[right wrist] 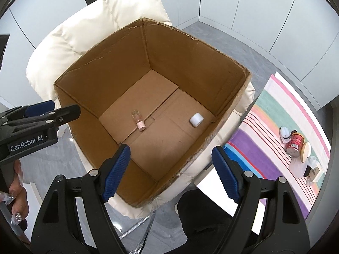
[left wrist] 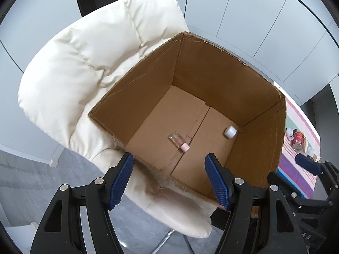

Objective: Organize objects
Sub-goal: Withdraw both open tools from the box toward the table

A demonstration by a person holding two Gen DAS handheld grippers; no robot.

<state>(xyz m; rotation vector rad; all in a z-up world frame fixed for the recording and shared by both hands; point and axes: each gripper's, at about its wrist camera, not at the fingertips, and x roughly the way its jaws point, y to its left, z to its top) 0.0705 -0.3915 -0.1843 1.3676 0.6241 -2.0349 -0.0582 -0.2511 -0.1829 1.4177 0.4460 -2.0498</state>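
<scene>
A small clear glass bottle with a pale pink cap point(left wrist: 179, 141) lies on its side on the floor of a large open brown cardboard box point(left wrist: 211, 67), near the middle seam of the bottom flaps. In the left wrist view its long axis runs diagonally, cap toward the lower right and glass base toward the upper left. A short white cylindrical jar point(left wrist: 230, 132) rests near the box's right-hand corner, well apart from the bottle.

The left claw point(left wrist: 169, 176) hangs over the box's near rim, blue-padded jaws spread wide with nothing between them; the bottle lies below and beyond its tips. The right claw point(right wrist: 170, 172) is likewise open and empty above the near wall.

The box sits on a cream padded chair point(left wrist: 84, 63). On a striped cloth point(right wrist: 275, 110) to the right, a red tin point(right wrist: 293, 145) and several small items are too small to identify.
</scene>
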